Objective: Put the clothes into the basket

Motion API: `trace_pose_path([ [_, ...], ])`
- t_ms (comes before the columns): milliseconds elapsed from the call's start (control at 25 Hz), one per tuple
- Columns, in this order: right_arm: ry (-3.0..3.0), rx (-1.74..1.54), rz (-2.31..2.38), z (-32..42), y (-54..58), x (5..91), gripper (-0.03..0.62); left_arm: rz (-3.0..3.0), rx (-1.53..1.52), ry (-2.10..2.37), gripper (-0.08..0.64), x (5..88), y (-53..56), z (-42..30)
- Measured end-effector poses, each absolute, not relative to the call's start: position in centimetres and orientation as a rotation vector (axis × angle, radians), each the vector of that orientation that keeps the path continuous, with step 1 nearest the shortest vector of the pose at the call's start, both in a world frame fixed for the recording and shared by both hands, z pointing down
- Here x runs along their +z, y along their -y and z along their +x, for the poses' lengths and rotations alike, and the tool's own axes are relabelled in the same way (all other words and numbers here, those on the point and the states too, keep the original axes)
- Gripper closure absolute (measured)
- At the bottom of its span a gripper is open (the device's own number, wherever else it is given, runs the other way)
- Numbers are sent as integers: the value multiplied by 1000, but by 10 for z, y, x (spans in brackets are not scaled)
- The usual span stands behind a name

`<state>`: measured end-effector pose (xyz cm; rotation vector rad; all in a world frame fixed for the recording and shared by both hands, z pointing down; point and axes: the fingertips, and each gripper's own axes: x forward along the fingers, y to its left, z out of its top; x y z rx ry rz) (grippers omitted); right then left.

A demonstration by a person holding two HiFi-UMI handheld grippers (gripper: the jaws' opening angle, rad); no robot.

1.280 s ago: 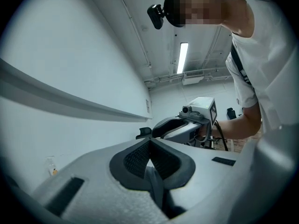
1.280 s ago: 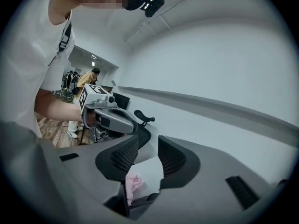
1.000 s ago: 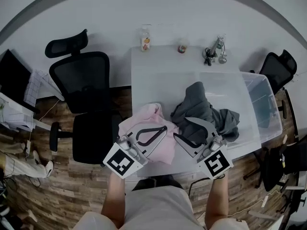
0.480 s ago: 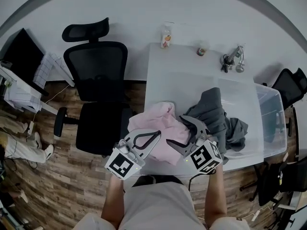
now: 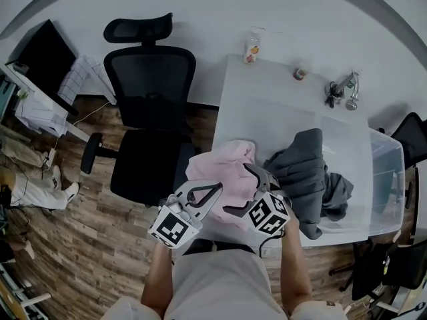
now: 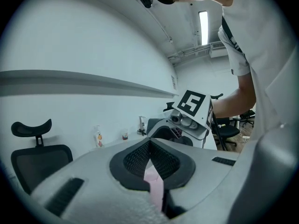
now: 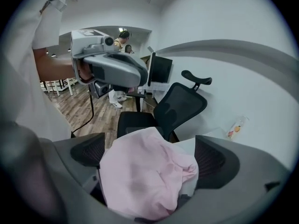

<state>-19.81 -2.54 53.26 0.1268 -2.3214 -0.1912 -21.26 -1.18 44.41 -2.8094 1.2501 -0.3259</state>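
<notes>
- The pink cloth [image 5: 223, 169] lies bunched on the near left corner of the white tabletop [image 5: 267, 105]. Part of it hangs over the left edge.
- The left gripper [image 5: 217, 187] is closed tight on a fold of the pink cloth. A thin pink strip shows pinched between its pads.
- The right gripper [image 5: 235, 189] has just been opening its jaws, and they stand wide apart. The pink cloth sits between them, but the pads do not squeeze it.
- The basket [image 5: 390, 179] is a clear plastic box at the right side of the tabletop, well apart from the pink cloth.
- A grey cloth [image 5: 310, 175] lies heaped between the pink cloth and the basket, right in the way. It is hard to tell whether any of it is inside the basket.
- A black chair [image 5: 150, 99] stands just beside the left edge of the tabletop, close to the pink cloth.
- At the far edge of the tabletop are a bottle [image 5: 251, 45], a small cup [image 5: 299, 74] and a shiny metal bunch [image 5: 341, 89].
- The bottle has a label with an orange picture. Its print is too small to read.
- The cube on each gripper shows a black and white square pattern.
- A dark screen [image 5: 40, 52] stands far to the left.
- A second chair [image 5: 413, 135] peeks in at the right.
- The floor [image 5: 100, 259] is brown wood.
</notes>
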Motion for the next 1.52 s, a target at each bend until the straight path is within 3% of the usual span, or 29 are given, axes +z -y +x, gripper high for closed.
trace_pose_path([
  [720,2160,-40,-35,-206,4,652,15,-2906,-357,-1324,560,518,3,-213],
  [1520,1990,-73,-35,-191,18,741,15,-2953,-427,-1334,560,544,-2,-214],
])
